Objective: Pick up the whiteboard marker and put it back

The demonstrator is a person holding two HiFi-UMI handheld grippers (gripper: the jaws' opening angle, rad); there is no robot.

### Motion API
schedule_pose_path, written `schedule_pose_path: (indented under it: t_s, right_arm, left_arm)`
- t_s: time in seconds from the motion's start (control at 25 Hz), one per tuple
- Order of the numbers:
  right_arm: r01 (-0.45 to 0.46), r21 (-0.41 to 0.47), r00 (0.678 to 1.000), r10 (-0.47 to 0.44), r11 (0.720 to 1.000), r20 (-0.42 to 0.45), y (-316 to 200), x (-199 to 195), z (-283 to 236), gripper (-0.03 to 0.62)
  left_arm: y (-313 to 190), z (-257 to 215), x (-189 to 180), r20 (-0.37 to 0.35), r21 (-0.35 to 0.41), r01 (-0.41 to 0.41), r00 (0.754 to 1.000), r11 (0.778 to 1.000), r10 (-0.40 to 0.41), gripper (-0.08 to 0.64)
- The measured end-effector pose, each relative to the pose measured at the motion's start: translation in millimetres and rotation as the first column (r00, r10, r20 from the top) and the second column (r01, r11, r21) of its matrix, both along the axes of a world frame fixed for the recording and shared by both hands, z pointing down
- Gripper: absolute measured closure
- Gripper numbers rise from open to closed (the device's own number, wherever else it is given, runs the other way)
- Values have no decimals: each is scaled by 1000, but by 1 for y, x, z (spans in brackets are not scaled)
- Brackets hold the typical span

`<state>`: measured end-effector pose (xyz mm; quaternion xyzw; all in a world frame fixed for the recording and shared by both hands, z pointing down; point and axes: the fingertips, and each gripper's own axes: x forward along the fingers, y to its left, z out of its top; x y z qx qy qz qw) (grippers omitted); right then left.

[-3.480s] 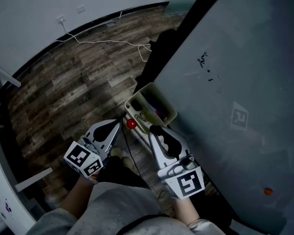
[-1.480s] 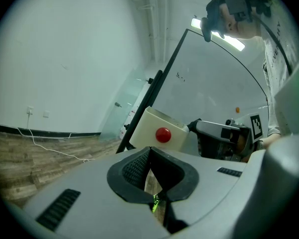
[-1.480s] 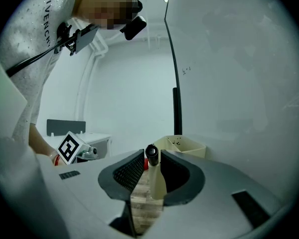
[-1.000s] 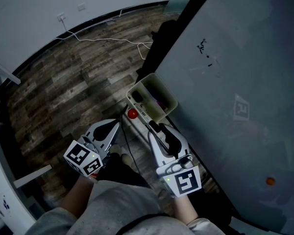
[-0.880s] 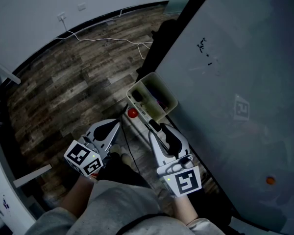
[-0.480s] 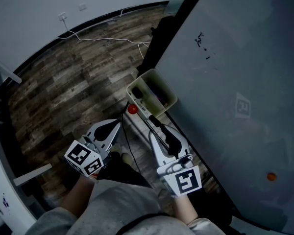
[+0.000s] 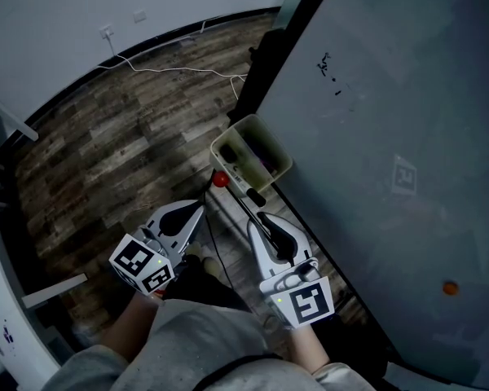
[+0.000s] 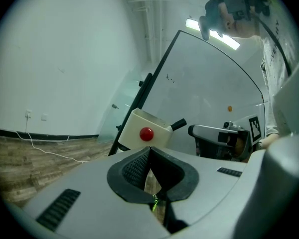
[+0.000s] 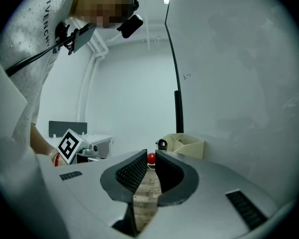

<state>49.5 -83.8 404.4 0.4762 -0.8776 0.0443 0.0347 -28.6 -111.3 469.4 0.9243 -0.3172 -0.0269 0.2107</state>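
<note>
Your left gripper (image 8: 148, 151) sits out to the left of the marker holder (image 8: 137, 121). Its jaws are closed tip to tip with nothing in them, and it looks to have no part in this step. Next along, a red knob (image 7: 220, 180) sits against the holder's near left corner. The holder itself hangs on the lower edge of the whiteboard (image 7: 391, 96). The black whiteboard marker (image 7: 253, 195) rests at the holder's near end, with one end poking out over the rim towards you. Whether it is fully seated inside cannot be told from here. Your right gripper (image 7: 261, 218) is just short of that protruding end, in line with it but apart from it. Its jaws have just been closing and now stand a narrow gap apart. Nothing is between the pads; only floor and the red knob show through the gap. By the look of it, the put-back is as good as made and you are in the release-and-clear stage. The next move calls for drawing your right gripper straight back from the holder without brushing the marker's free end. Then check that the marker stays put. If it looks perched on the rim, nudge it deeper into the holder.
</note>
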Motion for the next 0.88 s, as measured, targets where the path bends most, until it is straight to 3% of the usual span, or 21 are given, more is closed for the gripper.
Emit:
schedule_pose_path:
  t_s: [0.88]
  right_arm:
    - [126,41,992,-126,991,1,13,-22,-23,572]
  left_arm:
    - [14,-33,10,-5,67,-45,999,997,45,545]
